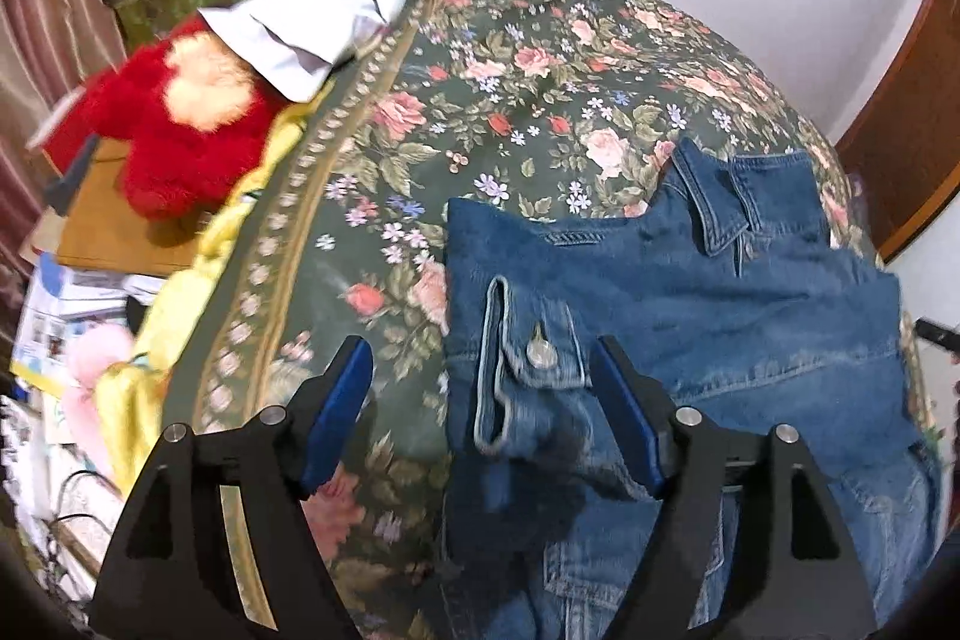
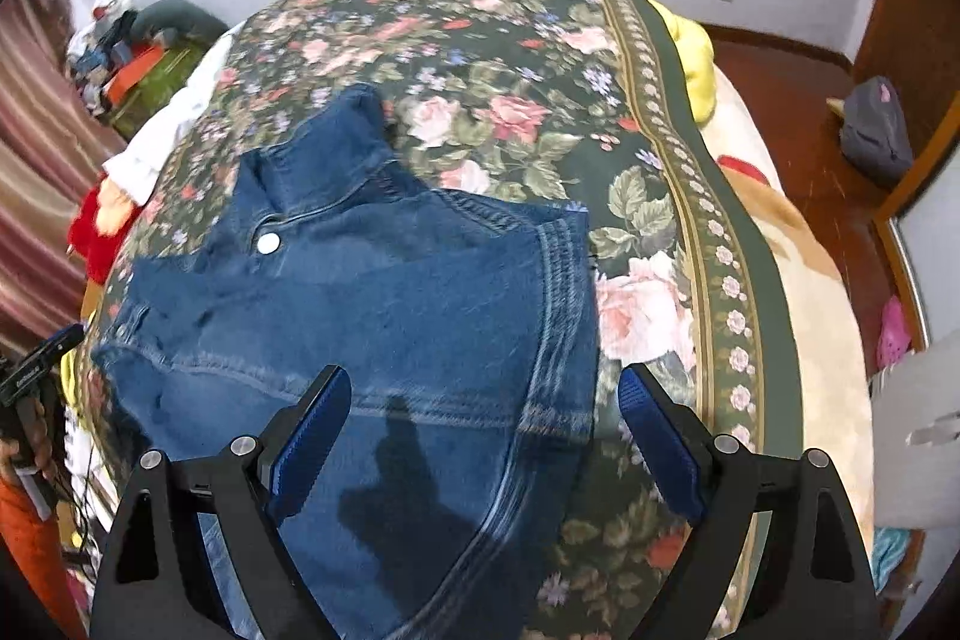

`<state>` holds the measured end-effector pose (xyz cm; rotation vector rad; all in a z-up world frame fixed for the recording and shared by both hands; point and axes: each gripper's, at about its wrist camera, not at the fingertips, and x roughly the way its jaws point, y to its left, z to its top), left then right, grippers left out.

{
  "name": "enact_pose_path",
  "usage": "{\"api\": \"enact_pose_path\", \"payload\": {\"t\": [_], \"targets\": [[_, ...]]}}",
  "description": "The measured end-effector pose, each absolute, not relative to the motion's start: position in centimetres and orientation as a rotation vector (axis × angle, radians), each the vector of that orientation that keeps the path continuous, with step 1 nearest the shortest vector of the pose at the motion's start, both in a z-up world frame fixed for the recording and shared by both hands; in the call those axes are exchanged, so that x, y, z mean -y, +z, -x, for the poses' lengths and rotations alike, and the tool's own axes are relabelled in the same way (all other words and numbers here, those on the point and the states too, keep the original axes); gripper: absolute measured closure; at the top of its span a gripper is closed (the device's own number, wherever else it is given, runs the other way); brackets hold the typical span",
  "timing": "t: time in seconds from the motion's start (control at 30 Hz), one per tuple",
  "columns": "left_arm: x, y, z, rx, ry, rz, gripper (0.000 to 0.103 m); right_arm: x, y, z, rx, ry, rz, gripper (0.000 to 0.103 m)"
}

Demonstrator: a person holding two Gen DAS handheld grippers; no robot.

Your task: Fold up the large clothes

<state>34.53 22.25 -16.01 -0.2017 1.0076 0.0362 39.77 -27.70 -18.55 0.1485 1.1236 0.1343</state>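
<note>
Blue denim jacket (image 1: 690, 316) lies flat on the dark green floral bedspread (image 1: 510, 88), collar toward the far end of the bed, body toward the cameras. In the right wrist view the same jacket (image 2: 384, 292) sits on the bedspread (image 2: 510, 40) nearer its left side.

Progress, judged from how the cloth lies: both sides look already turned in. The left edge forms a straight vertical line, and a buttoned sleeve cuff (image 1: 534, 358) rests on top of the body. The right edge is likewise a straight fold with rows of stitching running along it. The collar stands a little raised, not flattened. What seems left: folding the jacket across its length, hem toward collar or the reverse, then smoothing. The hem is out of frame, so its state is unknown.

Left gripper (image 1: 483, 412): blue-padded fingers apart, hovering over the cuff and the jacket's left edge; pads press on nothing. Right gripper (image 2: 483, 439): fingers wide apart, straddling the jacket's right edge from above, nothing clamped; its shadow falls on the denim.

Writing and brands: none legible on the jacket. The metal snap button (image 2: 268, 242) by the collar shows no readable mark. Papers beside the bed are too blurred to read.
</note>
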Motion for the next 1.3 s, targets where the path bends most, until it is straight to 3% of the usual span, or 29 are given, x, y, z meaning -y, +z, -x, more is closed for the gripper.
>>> {"api": "enact_pose_path", "payload": {"t": [0.23, 0.4, 0.43, 0.47, 0.5, 0.57, 0.6, 0.63, 0.7, 0.73, 1.03, 1.3], "targets": [[-23.5, -21.3, -40.5, -1.168, -0.018, 0.404, 0.029, 29.2, -22.0, -42.7, -1.222, 0.148, -0.232, 0.013], [-23.9, -22.6, -42.6, -1.107, -0.036, 0.46, 0.03, 28.7, -22.4, -44.1, -1.207, 0.211, -0.236, 0.015], [-23.9, -22.9, -43.0, -1.102, -0.047, 0.466, 0.031, 28.5, -22.4, -44.3, -1.2, 0.214, -0.235, 0.019], [-23.7, -23.2, -43.4, -1.104, -0.054, 0.465, 0.039, 28.4, -22.5, -44.5, -1.193, 0.217, -0.238, 0.022], [-23.6, -23.6, -43.8, -1.118, -0.054, 0.457, 0.051, 28.1, -22.6, -44.7, -1.183, 0.225, -0.248, 0.032], [-23.3, -24.2, -44.4, -1.133, -0.036, 0.425, 0.064, 27.9, -22.8, -45.2, -1.171, 0.215, -0.268, 0.043], [-23.3, -24.2, -44.6, -1.133, -0.03, 0.416, 0.07, 27.8, -22.9, -45.4, -1.159, 0.204, -0.273, 0.053], [-23.3, -24.3, -44.6, -1.132, -0.028, 0.415, 0.073, 27.7, -22.9, -45.6, -1.144, 0.184, -0.264, 0.066], [-23.1, -24.2, -44.6, -1.128, -0.02, 0.401, 0.081, 27.3, -22.9, -46.1, -1.122, 0.15, -0.229, 0.08], [-22.8, -23.9, -44.5, -1.12, -0.013, 0.376, 0.082, 27.1, -22.7, -46.4, -1.116, 0.155, -0.217, 0.082], [-23.1, -17.5, -42.0, -0.904, 0.065, 0.245, 0.088, 21.9, -17.5, -51.2, -0.938, 0.183, 0.013, 0.089], [-26.7, -20.4, -44.0, -1.005, 0.154, 0.234, 0.088, 17.8, -21.0, -56.2, -0.993, 0.14, 0.139, 0.088]]}}
